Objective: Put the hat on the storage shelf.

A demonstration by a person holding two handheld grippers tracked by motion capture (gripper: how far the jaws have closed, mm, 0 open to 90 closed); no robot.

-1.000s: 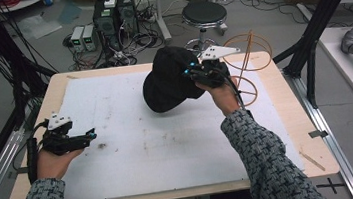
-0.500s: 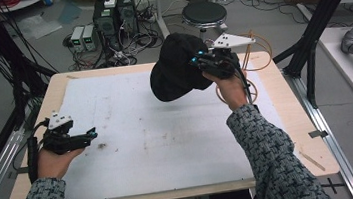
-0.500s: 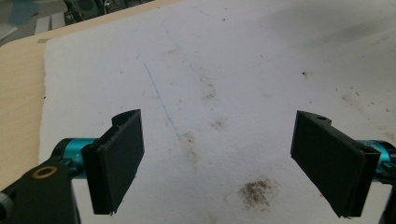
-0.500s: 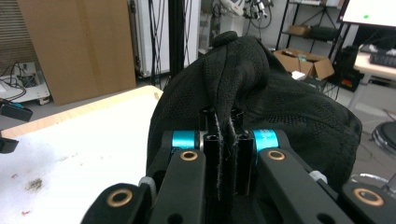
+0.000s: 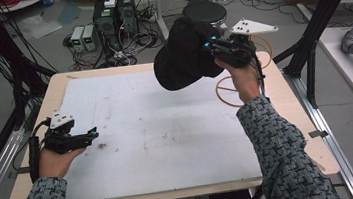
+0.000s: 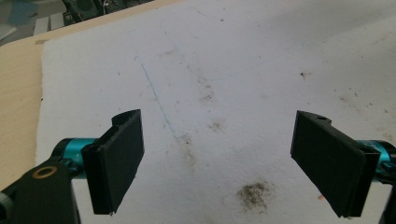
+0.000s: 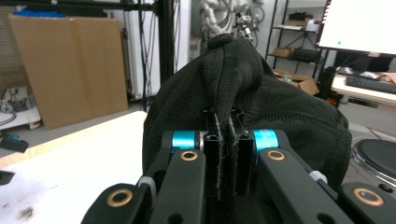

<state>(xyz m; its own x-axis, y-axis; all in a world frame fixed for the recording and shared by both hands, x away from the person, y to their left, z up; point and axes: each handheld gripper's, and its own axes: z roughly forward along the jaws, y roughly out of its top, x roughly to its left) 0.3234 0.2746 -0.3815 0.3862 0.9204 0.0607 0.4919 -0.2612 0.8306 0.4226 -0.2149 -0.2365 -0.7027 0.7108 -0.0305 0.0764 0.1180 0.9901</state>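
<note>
The black fabric cap (image 5: 184, 53), soft and mesh-textured with a button at its crown, hangs in the air above the far right part of the bench (image 5: 34, 196), clear of the white sheet (image 5: 158, 132) that covers most of the bench top. It is held by a fold of its cloth, and the bulk of it lies to the left of the right gripper (image 5: 211, 50) in the high view, sagging from the grip toward the bench's middle; in the right gripper view the crown (image 7: 224, 42) rises straight ahead above the jaws. The right gripper (image 7: 226, 154) has its jaws pressed together on that pinched fold, so the cap is carried entirely by the right hand. Under and just behind that hand, near the far right edge of the bench, lies a thin orange wire ring frame (image 5: 226, 91). The left gripper (image 5: 88, 135) rests low at the near left edge, well apart from the cap, its jaws spread wide over bare stained sheet with nothing between them. Any setting down turns on the cap hanging left of the right gripper, and the left gripper would have to cross the bench to help.
</note>
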